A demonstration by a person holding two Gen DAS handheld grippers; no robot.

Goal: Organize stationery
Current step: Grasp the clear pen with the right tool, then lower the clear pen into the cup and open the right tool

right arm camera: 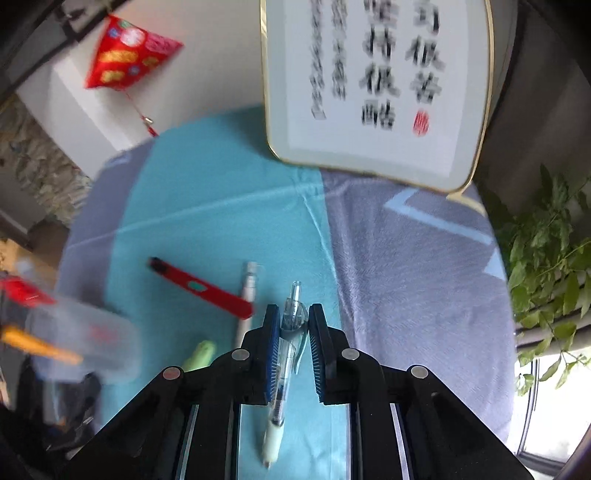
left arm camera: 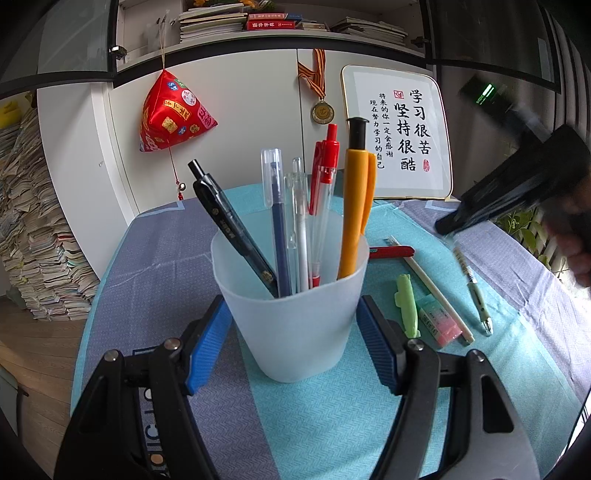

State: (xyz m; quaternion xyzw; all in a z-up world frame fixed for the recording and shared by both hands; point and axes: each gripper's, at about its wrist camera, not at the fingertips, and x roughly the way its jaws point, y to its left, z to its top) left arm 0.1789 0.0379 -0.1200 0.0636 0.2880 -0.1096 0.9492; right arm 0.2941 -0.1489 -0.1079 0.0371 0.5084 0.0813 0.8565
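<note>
Table (left arm camera: 155, 258) under teal and grey-violet cloth, white cabinet (left arm camera: 240, 122) behind. Framed calligraphy panel (left arm camera: 402, 133) propped at back of table, leaning on cabinet; blurred but large in right wrist view (right arm camera: 376, 85). Red pyramid charm (left arm camera: 173, 114) hanging on cabinet front, medal (left arm camera: 322, 110) on ribbon to its right. Stacked books on shelf (left arm camera: 266, 20) up top, paper piles (left arm camera: 33, 236) at far left, green plant (right arm camera: 546, 266) at right edge.

Translucent cup (left arm camera: 291, 317) upright on teal strip, between blue pads of left gripper (left arm camera: 295, 343); jaws apart around cup, pads just beside walls, contact not clear. Inside cup, leaning: orange pen (left arm camera: 356, 206), black pen (left arm camera: 232, 229), blue capped pen (left arm camera: 277, 221), clear pen (left arm camera: 299, 229), red click pen (left arm camera: 323, 192).

Right gripper (right arm camera: 291, 354) low over teal cloth, jaws straddling clear click pen (right arm camera: 286, 354) with pale grip; left pad touching barrel, right pad with small gap, not fully clamped. Same gripper in left wrist view a dark blur at upper right (left arm camera: 517, 188), over that pen (left arm camera: 476, 291) on cloth.

Loose on cloth right of cup: red flat utility knife (left arm camera: 393, 252), white pencil (left arm camera: 432, 291) lying diagonal, pink eraser (left arm camera: 441, 323), green clip-like piece (left arm camera: 406, 304) just beside left gripper's right pad. Knife's end meeting pencil in right wrist view.
</note>
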